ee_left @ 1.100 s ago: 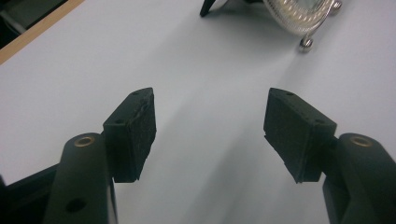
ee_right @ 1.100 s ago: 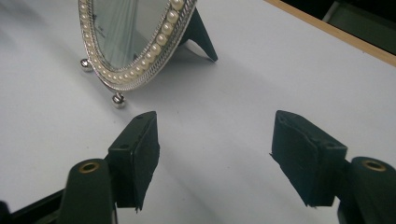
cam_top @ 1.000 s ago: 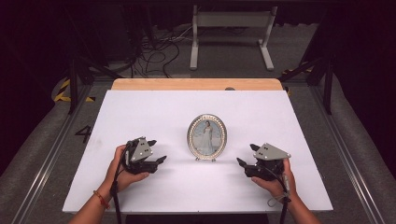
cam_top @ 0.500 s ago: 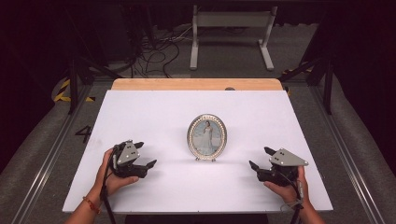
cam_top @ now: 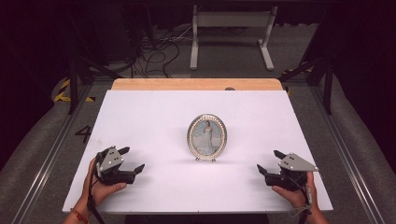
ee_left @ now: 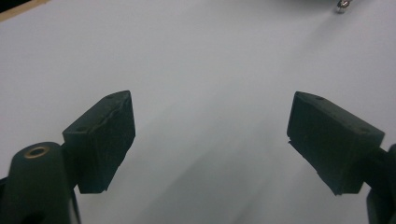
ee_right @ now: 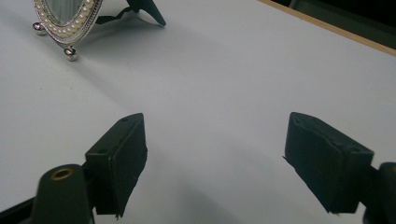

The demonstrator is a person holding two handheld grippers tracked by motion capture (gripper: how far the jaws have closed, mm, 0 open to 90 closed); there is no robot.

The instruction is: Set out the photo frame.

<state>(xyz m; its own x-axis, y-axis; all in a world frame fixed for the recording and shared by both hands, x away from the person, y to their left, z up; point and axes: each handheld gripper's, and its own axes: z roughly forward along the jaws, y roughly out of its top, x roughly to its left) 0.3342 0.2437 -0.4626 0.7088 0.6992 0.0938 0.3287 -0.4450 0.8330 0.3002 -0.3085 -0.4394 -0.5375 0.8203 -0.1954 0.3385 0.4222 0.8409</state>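
A: What is seen on the desk point(cam_top: 154, 116)?

B: A small oval picture frame point(cam_top: 207, 137) is seen. It is stood upright near the middle of the white desk top, a little closer to the near edge than to the far edge. A picture of a person in a pale dress is shown in it.

A: What is seen around the picture?

B: A silver rim with little pearls is seen in the right gripper view. Small round silver feet are seen under it, and a dark stand is propped behind it.

A: Where is the left gripper point(cam_top: 132, 159)?

B: It is held by a hand point(cam_top: 99, 189) near the near left corner of the desk. It is pointed toward the middle. It is kept well apart from the frame.

A: How are its jaws set?

B: They are spread wide. They have just been opening. Nothing is held between them, and only white desk is seen there.

A: And the right gripper point(cam_top: 270, 162)?

B: It is held by the other hand point(cam_top: 295, 194) near the near right corner. It is also kept well apart from the frame.

A: Is something held by it?

B: No. Its jaws are spread wide too, and they have just been opening. Bare desk is seen between them.
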